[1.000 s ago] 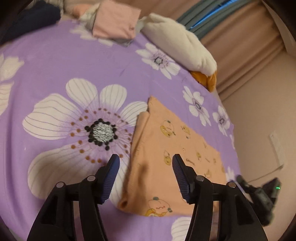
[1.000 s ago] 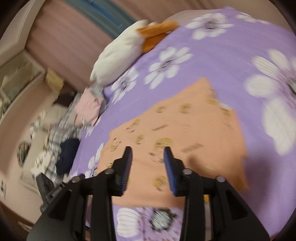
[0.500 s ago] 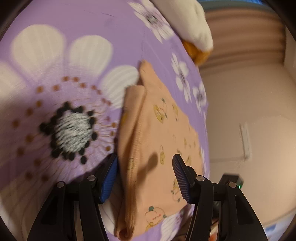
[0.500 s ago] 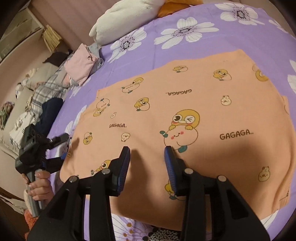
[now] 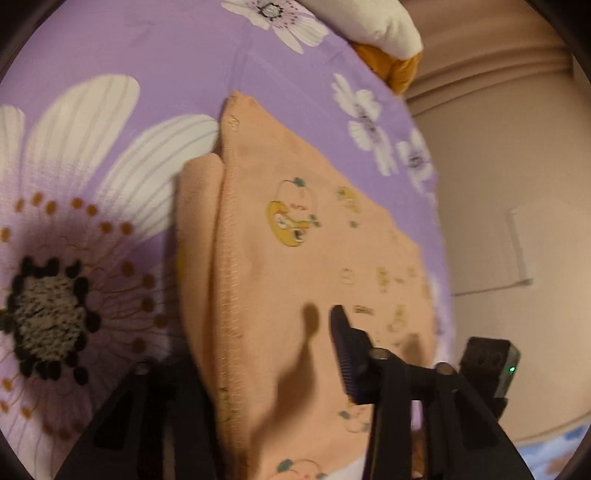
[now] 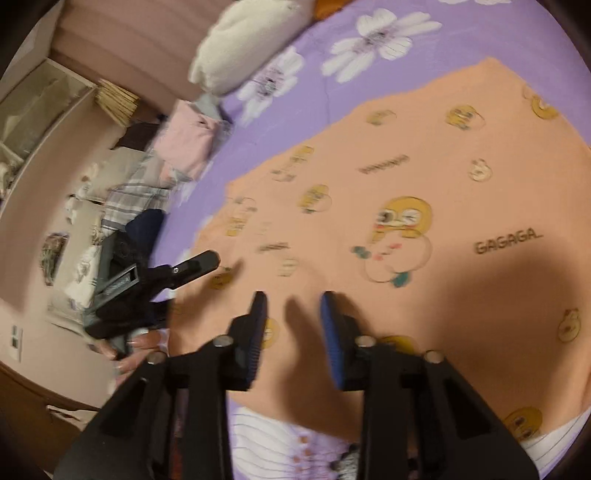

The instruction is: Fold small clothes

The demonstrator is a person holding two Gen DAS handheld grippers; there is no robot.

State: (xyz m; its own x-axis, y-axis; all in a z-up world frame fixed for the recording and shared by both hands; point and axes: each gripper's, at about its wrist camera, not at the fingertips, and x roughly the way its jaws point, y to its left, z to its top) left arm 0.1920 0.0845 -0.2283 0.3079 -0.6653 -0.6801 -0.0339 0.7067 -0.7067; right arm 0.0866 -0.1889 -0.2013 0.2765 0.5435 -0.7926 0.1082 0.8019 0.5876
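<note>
Peach shirt [image 6: 424,177] flat on bed [image 6: 332,33], long axis left–right; left tool [image 5: 266,354] open astride its left hem, nearer than right tool [image 6: 291,314], open, empty.

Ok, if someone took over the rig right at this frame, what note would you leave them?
Left gripper: open, straddling the stitched side edge of the orange garment; one finger is hidden by the cloth, nothing clamped yet.
Right gripper: open, at the garment's near edge, holding nothing.
Garment: spread flat, print up, on the purple floral bedsheet. Folded pink clothes sit at the bed's far side.
Done: garment laid out and both grippers positioned.
Left: shut both on the edge, fold it over, then probably move it to the pile.
</note>
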